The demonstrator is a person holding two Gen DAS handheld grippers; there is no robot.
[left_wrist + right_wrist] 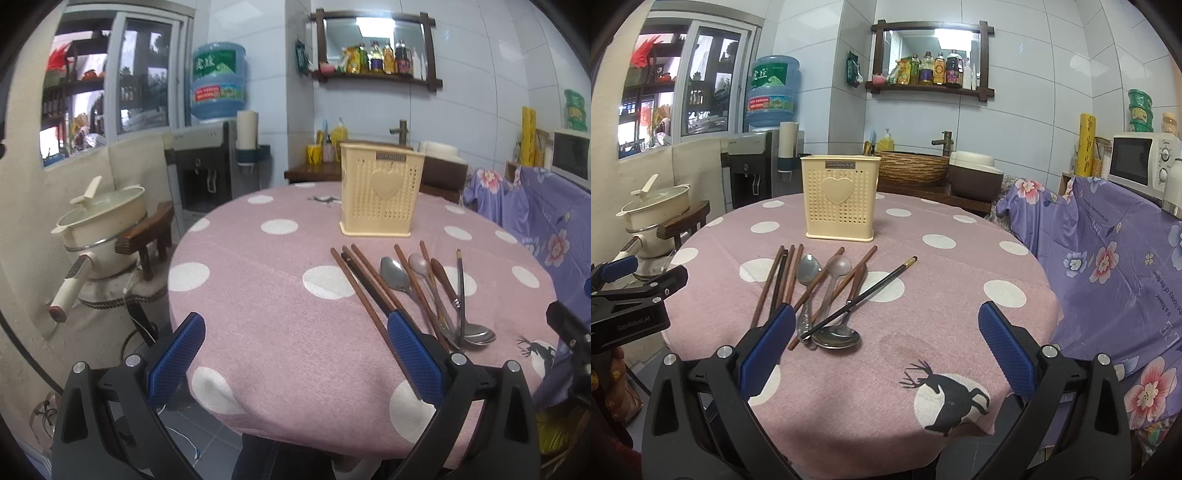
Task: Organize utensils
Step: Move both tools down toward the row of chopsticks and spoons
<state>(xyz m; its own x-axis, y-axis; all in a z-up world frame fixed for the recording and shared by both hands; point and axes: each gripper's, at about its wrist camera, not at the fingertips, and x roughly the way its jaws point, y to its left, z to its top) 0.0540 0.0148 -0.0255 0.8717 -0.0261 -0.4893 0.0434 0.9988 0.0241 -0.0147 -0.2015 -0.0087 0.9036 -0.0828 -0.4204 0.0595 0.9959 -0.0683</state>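
Note:
A cream perforated utensil holder [379, 194] [840, 197] with a heart stands upright toward the back of the round table. In front of it lies a loose pile: brown chopsticks [364, 286] [775, 280], a steel spoon [394, 275] [809, 271], a pinkish spoon [419, 263] [839, 266], a large steel spoon [479, 333] [837, 338] and one black chopstick [871, 293]. My left gripper [295, 356] hovers open at the table's near edge, left of the pile. My right gripper [886, 347] is open too, just right of the pile. Neither holds anything.
The table wears a pink polka-dot cloth [258, 280] [960, 295]. A cream pot [107, 221] [653, 208] sits on a stool at left. A purple floral cover [1115, 258] drapes furniture at right, beside a microwave [1141, 158]. The left gripper's body [631, 295] shows at the left edge.

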